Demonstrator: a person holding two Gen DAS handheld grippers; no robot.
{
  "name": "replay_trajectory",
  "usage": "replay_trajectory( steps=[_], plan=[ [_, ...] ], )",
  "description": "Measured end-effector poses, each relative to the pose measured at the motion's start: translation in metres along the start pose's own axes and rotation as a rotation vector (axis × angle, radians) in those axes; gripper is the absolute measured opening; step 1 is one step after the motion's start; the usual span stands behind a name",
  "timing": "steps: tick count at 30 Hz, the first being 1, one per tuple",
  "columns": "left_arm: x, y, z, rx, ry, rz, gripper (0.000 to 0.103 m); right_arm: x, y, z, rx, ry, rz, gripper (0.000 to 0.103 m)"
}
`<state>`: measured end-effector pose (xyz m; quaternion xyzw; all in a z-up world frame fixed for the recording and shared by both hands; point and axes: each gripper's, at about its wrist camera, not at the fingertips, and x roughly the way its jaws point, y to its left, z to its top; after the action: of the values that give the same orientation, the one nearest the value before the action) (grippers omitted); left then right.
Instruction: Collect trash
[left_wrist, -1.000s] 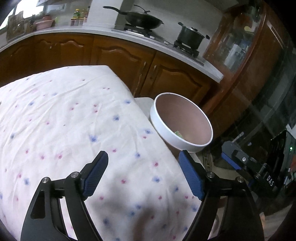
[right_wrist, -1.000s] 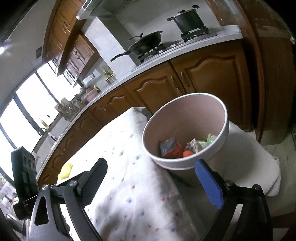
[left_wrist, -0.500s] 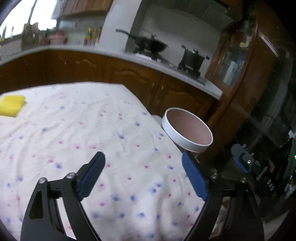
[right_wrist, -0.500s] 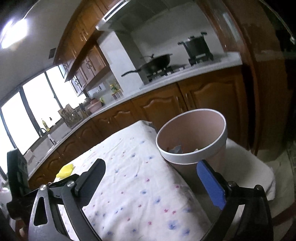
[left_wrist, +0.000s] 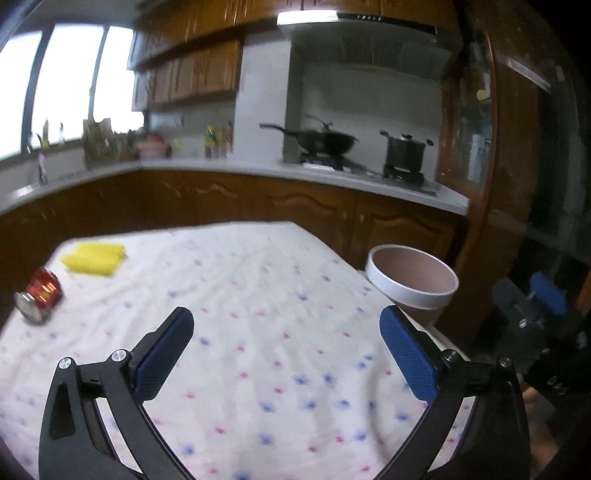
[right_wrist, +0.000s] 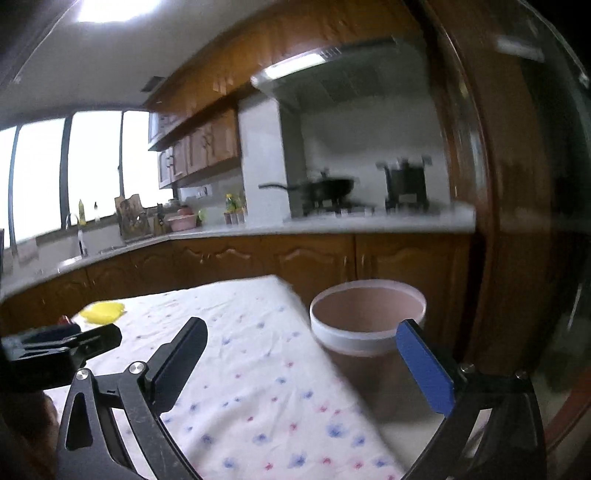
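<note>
Only my left view shows the crushed red can (left_wrist: 38, 295), lying at the table's far left edge beside the yellow sponge (left_wrist: 94, 254). My left gripper (left_wrist: 286, 356) has just been opening and stands spread, empty, can well off to its left. My right gripper (right_wrist: 306, 363), likewise widened and empty, faces the trash bin (right_wrist: 367, 321) just ahead.

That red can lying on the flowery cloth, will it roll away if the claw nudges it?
Probably: the red can lies on its side, so a sideways push could roll it. It looks crumpled, so likely empty and light. The wrinkled cloth may slow it.
</note>
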<state>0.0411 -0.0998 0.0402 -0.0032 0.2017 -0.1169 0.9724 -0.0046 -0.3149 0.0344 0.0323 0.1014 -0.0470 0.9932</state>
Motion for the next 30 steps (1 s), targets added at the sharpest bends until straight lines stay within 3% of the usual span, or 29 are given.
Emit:
replay_trajectory(
  steps=[3,7,16,30],
  plan=[
    [-0.008,0.004,0.004,0.017,-0.020,0.038,0.103,-0.007,0.014,0.013,-0.075,-0.039,0.024,0.103],
    [-0.013,0.017,-0.004,-0.015,-0.013,0.075,0.103,-0.005,0.020,0.016,-0.055,-0.020,0.096,0.103],
    [-0.008,0.022,-0.030,-0.019,0.031,0.094,0.103,0.011,0.022,-0.022,-0.016,0.077,0.077,0.103],
    [-0.020,0.029,-0.043,-0.029,0.025,0.152,0.103,0.007,0.022,-0.037,0.004,0.095,0.109,0.103]
  ],
)
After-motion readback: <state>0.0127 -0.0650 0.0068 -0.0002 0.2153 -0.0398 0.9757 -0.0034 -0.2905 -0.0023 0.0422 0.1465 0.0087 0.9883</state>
